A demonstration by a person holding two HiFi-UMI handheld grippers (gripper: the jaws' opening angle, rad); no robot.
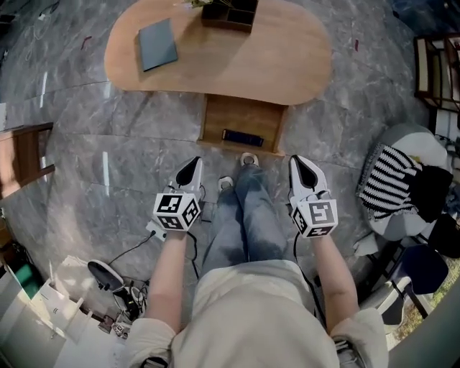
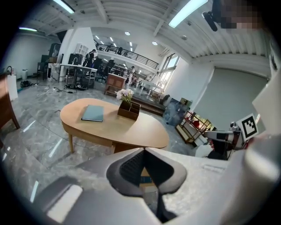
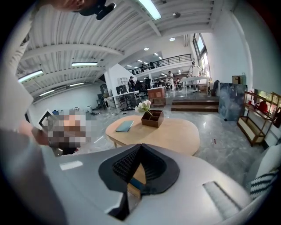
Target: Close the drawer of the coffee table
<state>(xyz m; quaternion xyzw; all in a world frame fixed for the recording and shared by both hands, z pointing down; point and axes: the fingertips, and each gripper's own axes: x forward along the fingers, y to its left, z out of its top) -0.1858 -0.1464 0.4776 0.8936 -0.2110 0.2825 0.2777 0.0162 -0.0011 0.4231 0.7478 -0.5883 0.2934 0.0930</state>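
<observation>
The left tool (image 1: pixel 190 169) and the right tool (image 1: pixel 305 169) are both clenched, with nothing between the jaws. They hang above the floor beside the person's legs, apart from the furniture. The oval bench (image 1: pixel 273 65) stands ahead. Its drawer (image 1: pixel 241 115) is pulled out from under the middle of the near edge, and no tool touches it, so I judge that the closing has not begun. On the bench a grey-blue notebook (image 1: pixel 157 44) lies toward the left end and a wooden box (image 1: pixel 230 14) stands at the far edge. A dark flat thing (image 1: pixel 242 136) lies inside the drawer. What is left is to reach the drawer front and push it fully in.
</observation>
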